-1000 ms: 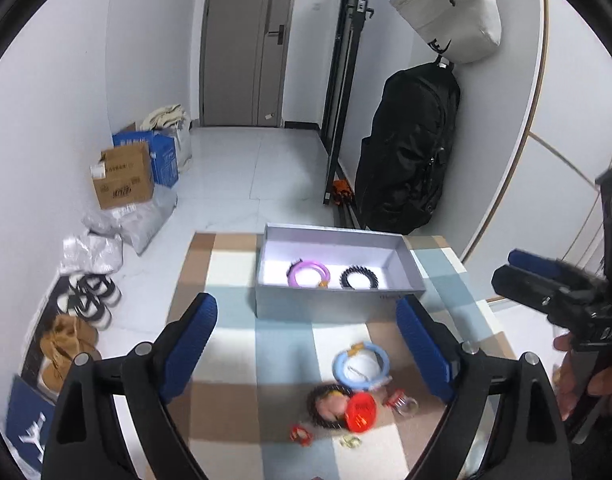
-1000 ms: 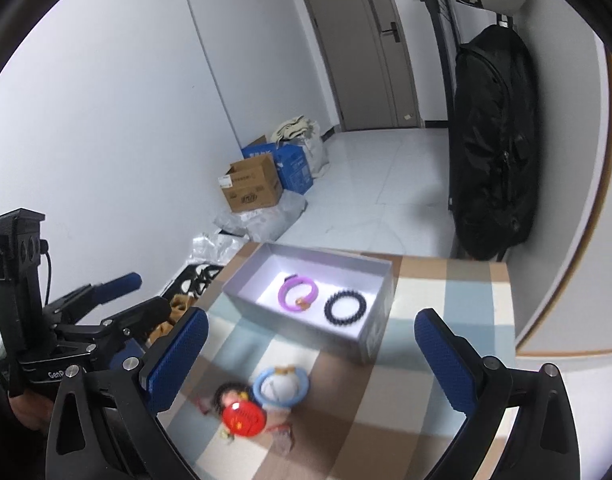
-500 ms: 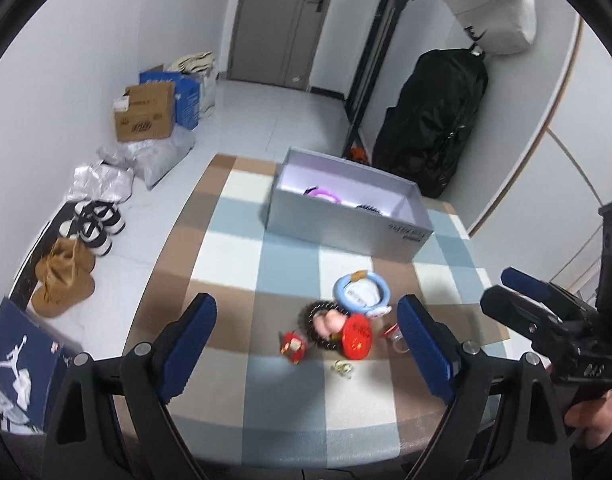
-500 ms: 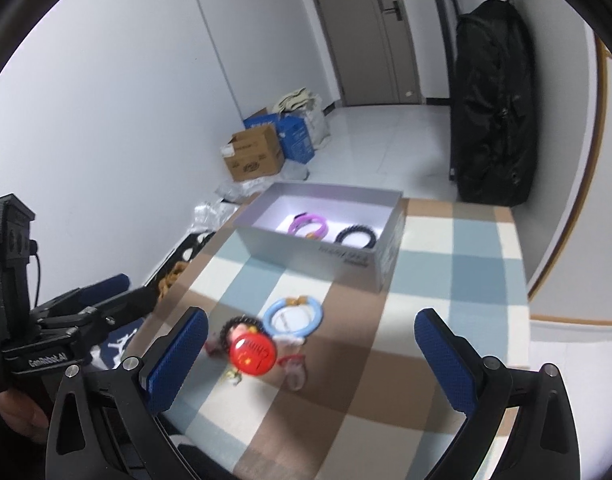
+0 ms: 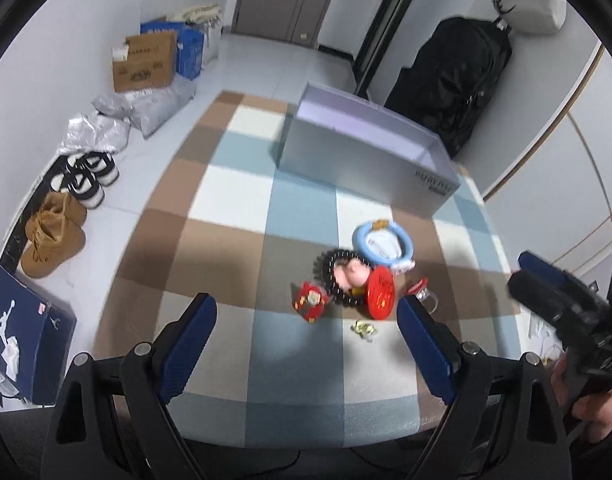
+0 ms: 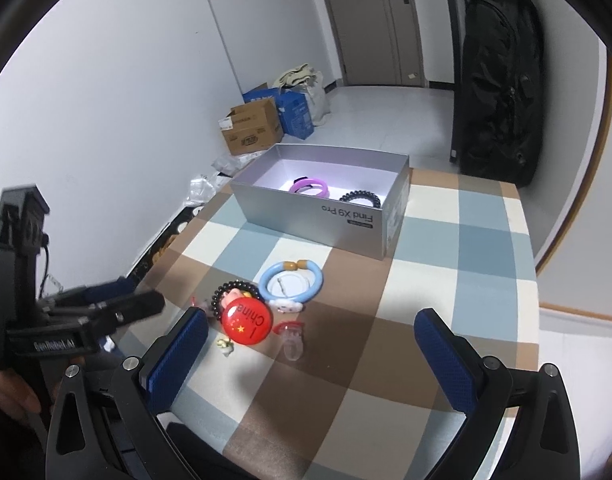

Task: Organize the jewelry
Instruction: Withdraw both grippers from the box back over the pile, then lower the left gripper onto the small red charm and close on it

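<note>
Checkered table in white-walled room; shoes at left edge. Jewelry pile at centre: blue ring, red badge, black beads. Grey box above. Left hand-held gripper and right hand-held gripper wide open, empty.

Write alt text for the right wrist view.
The open right tool hovers over a checked table above loose trinkets: a red badge, blue ring and black beads. Behind, a grey box holds two bracelets.
</note>
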`<action>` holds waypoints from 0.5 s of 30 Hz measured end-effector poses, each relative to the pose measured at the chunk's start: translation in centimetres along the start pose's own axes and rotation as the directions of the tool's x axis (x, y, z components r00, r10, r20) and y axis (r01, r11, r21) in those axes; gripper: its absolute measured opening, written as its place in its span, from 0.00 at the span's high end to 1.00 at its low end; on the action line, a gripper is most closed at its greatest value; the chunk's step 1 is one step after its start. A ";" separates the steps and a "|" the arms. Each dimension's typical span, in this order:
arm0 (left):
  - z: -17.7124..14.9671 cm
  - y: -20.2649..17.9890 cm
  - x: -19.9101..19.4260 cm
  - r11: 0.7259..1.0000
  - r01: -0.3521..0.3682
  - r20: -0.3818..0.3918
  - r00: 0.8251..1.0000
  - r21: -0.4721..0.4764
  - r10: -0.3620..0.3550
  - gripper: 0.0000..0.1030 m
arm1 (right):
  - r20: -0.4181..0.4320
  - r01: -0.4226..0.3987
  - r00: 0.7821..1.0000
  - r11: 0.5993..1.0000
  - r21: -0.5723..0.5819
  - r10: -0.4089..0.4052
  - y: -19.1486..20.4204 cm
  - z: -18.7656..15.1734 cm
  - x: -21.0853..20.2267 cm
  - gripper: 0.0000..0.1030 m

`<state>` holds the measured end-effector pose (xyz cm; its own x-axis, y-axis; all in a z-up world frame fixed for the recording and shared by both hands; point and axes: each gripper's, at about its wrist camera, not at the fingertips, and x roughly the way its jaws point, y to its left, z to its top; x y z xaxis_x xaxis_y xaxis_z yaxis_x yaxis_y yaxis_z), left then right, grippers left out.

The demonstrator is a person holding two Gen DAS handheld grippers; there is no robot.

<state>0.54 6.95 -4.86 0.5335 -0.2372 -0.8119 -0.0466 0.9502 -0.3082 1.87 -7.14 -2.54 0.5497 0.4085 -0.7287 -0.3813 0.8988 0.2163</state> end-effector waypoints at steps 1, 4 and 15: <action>0.0 0.1 0.2 1.000 0.005 -0.011 1.000 -0.004 -0.005 0.14 | -0.004 -0.008 1.000 1.000 0.007 0.008 -0.1 0.1 0.0 0.00; 0.1 0.6 0.9 0.999 0.030 -0.039 0.999 -0.034 -0.031 0.17 | -0.009 -0.018 1.000 1.000 0.019 0.018 -0.3 0.4 0.1 0.00; 0.8 1.2 2.6 0.995 0.074 -0.091 0.993 -0.062 -0.080 0.60 | -0.027 -0.050 0.998 0.997 0.065 0.052 -1.3 0.6 0.2 0.00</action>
<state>2.54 7.63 -6.91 0.4560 -0.3298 -0.8266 -0.0591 0.9155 -0.3979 2.90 -8.10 -2.61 0.5091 0.4499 -0.7338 -0.3592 0.8858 0.2938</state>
